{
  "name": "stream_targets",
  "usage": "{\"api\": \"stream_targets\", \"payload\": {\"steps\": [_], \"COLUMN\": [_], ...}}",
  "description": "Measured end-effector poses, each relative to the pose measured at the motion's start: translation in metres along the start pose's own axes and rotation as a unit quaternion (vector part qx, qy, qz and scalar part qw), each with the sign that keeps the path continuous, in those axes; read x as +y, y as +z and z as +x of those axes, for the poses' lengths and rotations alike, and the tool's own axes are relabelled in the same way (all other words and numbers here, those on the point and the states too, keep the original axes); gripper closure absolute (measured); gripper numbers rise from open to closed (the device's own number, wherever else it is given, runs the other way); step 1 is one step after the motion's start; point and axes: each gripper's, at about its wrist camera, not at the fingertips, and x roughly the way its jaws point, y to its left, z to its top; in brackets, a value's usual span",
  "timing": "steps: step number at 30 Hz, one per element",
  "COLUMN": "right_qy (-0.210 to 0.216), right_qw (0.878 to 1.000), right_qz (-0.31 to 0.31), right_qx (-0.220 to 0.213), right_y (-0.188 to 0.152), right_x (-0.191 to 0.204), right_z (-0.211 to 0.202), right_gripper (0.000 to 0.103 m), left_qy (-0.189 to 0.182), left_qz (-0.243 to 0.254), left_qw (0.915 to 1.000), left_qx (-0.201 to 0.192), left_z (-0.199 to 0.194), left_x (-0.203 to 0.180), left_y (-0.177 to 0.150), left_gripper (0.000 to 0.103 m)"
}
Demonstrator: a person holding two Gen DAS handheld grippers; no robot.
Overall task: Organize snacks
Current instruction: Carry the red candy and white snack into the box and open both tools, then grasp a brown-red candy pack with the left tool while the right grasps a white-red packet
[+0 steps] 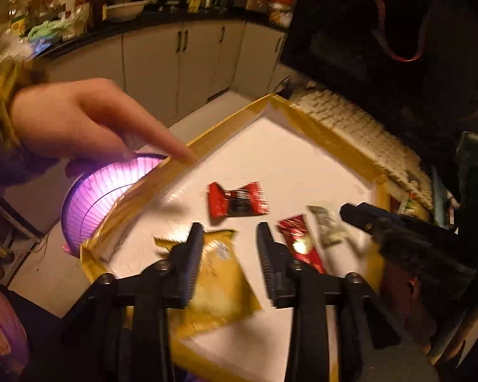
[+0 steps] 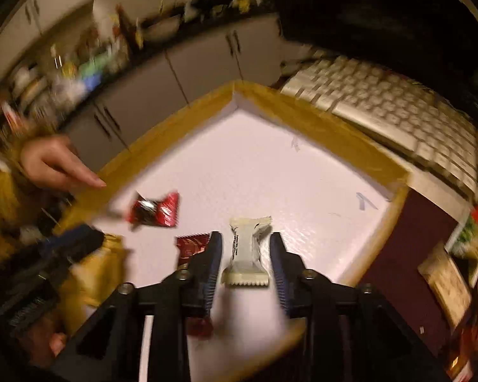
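On the white surface (image 1: 286, 159), the left hand-held gripper (image 1: 231, 254) hangs released over the yellow packet (image 1: 220, 273). To its right, the right hand-held gripper (image 2: 246, 264), also released, straddles the white bar (image 2: 247, 254); it should probably lower squarely and pinch the bar's middle, avoiding the adjoining red bar (image 2: 191, 246).

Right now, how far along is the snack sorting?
Nothing looks sorted yet. Four snacks lie loose on the white board: yellow packet, red-and-black packet, red bar, white bar. The right gripper is open around the white bar; the left gripper is open and empty. All four remain.
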Motion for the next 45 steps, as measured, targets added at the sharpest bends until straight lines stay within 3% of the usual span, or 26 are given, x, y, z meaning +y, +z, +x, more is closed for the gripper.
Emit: {"api": "stream_targets", "payload": {"steps": [2,3,6,9,16,22,26,30,33,35,40,42,45], "right_qy": [0.016,0.019,0.025,0.013,-0.016,-0.025,-0.053,-0.075,-0.094,-0.1,-0.099,-0.125,-0.131], "right_qw": [0.999,0.998,0.993,0.989,0.98,0.977,0.974,0.971,0.97,0.972,0.981,0.982,0.985], "right_qz": [0.019,0.025,0.06,0.098,0.17,0.176,0.18,0.175,0.175,0.176,0.148,0.137,0.112], "right_qx": [-0.045,-0.059,-0.104,-0.112,-0.101,-0.115,-0.129,-0.145,-0.14,-0.121,-0.072,-0.046,-0.028], "right_y": [-0.017,-0.024,-0.065,-0.099,-0.143,-0.155,-0.161,-0.165,-0.161,-0.154,-0.14,-0.14,-0.149], "right_x": [-0.013,-0.018,-0.048,-0.077,-0.132,-0.146,-0.159,-0.175,-0.191,-0.203,-0.216,-0.216,-0.209], "right_z": [-0.041,-0.054,-0.103,-0.125,-0.135,-0.142,-0.155,-0.171,-0.177,-0.176,-0.144,-0.13,-0.124], "right_gripper": [0.05,0.047,0.043,0.041,0.041,0.041,0.041,0.041,0.041,0.041,0.043,0.044,0.054], "left_qy": [-0.011,-0.015,-0.027,-0.06,0.019,0.02,0.017,-0.042,-0.116,-0.141,-0.177,-0.187,-0.177], "left_qz": [0.018,0.033,0.061,0.085,0.126,0.132,0.13,0.166,0.196,0.218,0.244,0.263,0.271], "left_qw": [0.9996,0.9988,0.9968,0.9939,0.9918,0.9902,0.9913,0.9853,0.9729,0.964,0.9512,0.9438,0.9428], "left_qx": [-0.019,-0.032,-0.044,-0.036,-0.014,0.042,0.016,0.004,0.038,0.056,0.066,0.07,0.079], "left_z": [-0.015,-0.024,-0.038,-0.045,0.009,0.039,0.017,-0.013,-0.013,-0.001,0.035,0.044,0.055], "left_x": [-0.007,-0.014,-0.034,-0.056,-0.088,-0.091,-0.103,-0.14,-0.179,-0.204,-0.253,-0.265,-0.277], "left_y": [-0.008,-0.014,-0.027,-0.038,-0.008,-0.002,-0.015,-0.035,-0.049,-0.056,-0.055,-0.055,-0.063], "left_gripper": [0.041,0.04,0.039,0.038,0.038,0.038,0.038,0.037,0.031,0.031,0.031,0.031,0.034]}}
